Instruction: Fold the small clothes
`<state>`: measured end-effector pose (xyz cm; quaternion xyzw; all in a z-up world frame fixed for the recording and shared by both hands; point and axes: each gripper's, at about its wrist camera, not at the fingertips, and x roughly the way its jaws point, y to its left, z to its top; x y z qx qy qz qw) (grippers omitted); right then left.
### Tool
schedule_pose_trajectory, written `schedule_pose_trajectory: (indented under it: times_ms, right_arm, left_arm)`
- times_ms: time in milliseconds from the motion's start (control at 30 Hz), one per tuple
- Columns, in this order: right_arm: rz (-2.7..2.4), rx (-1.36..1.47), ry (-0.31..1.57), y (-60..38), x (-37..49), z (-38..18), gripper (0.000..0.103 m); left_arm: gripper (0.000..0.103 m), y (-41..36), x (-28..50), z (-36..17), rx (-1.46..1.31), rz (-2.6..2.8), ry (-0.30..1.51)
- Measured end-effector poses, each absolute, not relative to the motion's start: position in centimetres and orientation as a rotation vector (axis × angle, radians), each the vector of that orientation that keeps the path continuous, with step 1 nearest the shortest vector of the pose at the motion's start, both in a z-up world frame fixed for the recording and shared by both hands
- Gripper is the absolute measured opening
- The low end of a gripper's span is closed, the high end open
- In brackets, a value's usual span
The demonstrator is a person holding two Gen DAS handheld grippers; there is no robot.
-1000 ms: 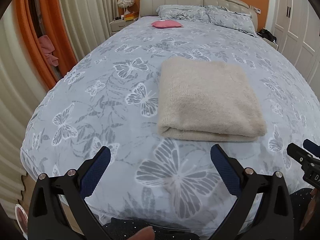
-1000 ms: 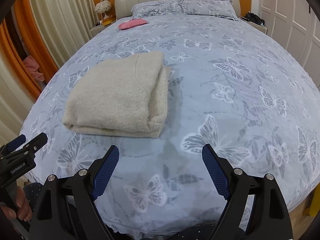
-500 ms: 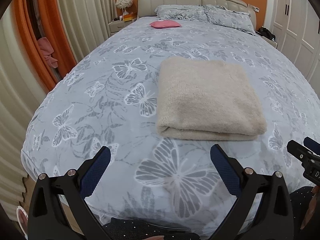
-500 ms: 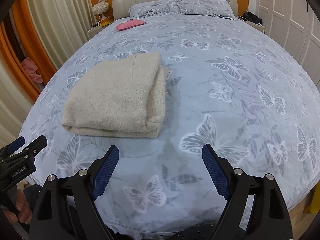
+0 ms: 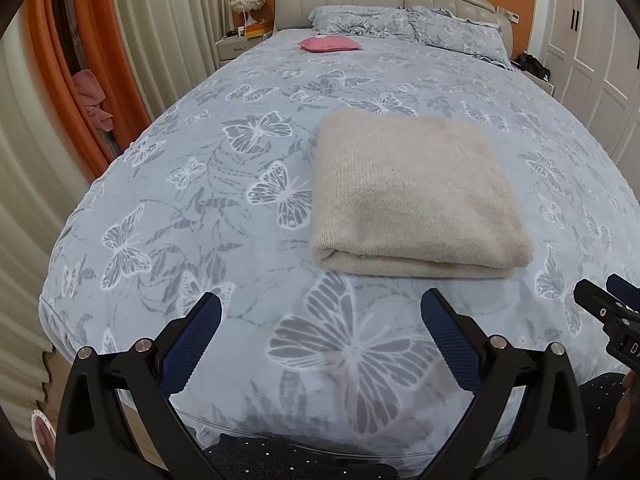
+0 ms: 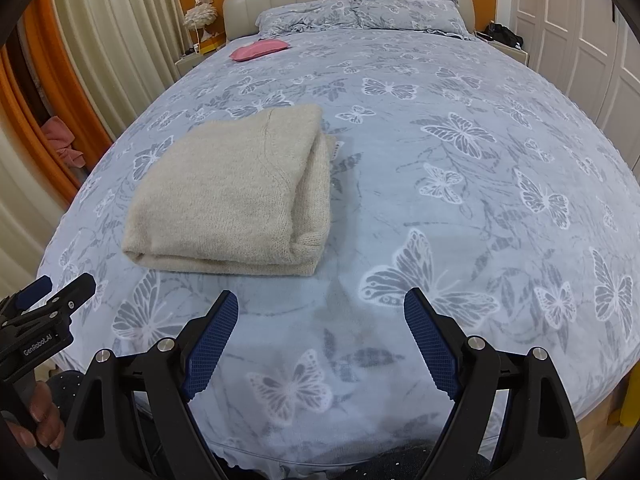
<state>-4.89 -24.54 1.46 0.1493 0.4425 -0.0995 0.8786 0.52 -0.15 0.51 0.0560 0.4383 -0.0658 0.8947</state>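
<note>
Left wrist view: folded sweater (image 5: 416, 196) lying centre-right, long axis across frame; left gripper (image 5: 320, 328) nearer, right gripper (image 6: 320, 330) too gaping empty.

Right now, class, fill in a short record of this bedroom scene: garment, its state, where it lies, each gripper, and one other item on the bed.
garment: beige sweater
state: folded into a neat rectangle, layers stacked
location: on the butterfly bedspread, near the foot of the bed
left gripper: open, empty, short of the sweater
right gripper: open, empty, not touching the sweater
other item: pink cushion near the pillows
</note>
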Motion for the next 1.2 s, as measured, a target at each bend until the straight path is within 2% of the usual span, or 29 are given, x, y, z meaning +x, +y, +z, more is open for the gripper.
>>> schedule_pose_trajectory:
  times_ms: [1200]
  right_arm:
    - [-0.208, 0.308, 0.922, -24.5, -4.9, 1.4, 0.083]
  left_arm:
    - [0.096, -1.2, -0.2, 0.7, 0.181, -0.101, 0.865]
